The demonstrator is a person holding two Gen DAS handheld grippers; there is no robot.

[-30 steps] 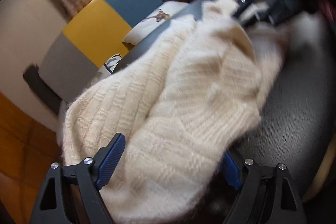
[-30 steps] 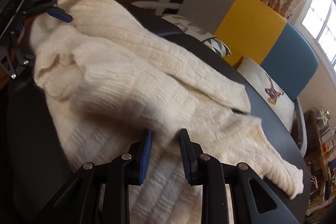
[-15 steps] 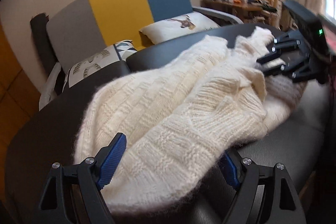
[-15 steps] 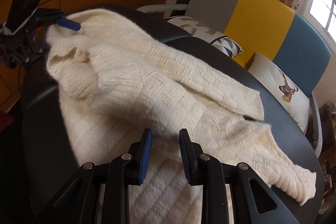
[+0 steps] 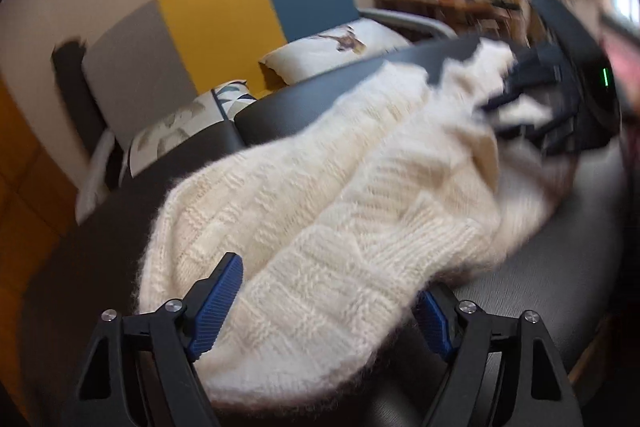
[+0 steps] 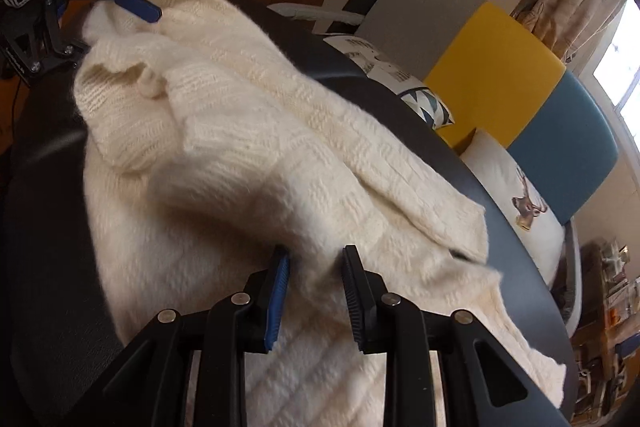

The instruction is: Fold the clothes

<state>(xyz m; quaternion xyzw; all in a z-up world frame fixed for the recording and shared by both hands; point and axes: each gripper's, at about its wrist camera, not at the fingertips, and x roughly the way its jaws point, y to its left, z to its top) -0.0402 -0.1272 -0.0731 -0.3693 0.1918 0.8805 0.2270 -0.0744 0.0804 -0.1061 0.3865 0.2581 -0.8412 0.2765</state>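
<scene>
Sweater [image 5: 320,227]: cream knit, bunched across the dark round worktop [image 5: 560,267], one sleeve trailing toward the far edge.
Left gripper [image 5: 324,311]: fingers spread wide, a sweater fold lying between the blue pads, not pinched.
Right gripper [image 6: 316,287]: fingers close together, clamped on a raised fold.
Behind: grey, yellow and blue sofa [image 6: 492,67].

A: Where could a gripper pass?

B: Over the bare strips of dark table [image 6: 44,211] on either side of the sweater [image 6: 248,147], which covers the middle.

A: Anything in the way?

B: The left gripper [image 5: 324,301] straddles one end of the knit. Behind the far rim stands a sofa [image 6: 504,67] with cushions [image 6: 512,195].
</scene>
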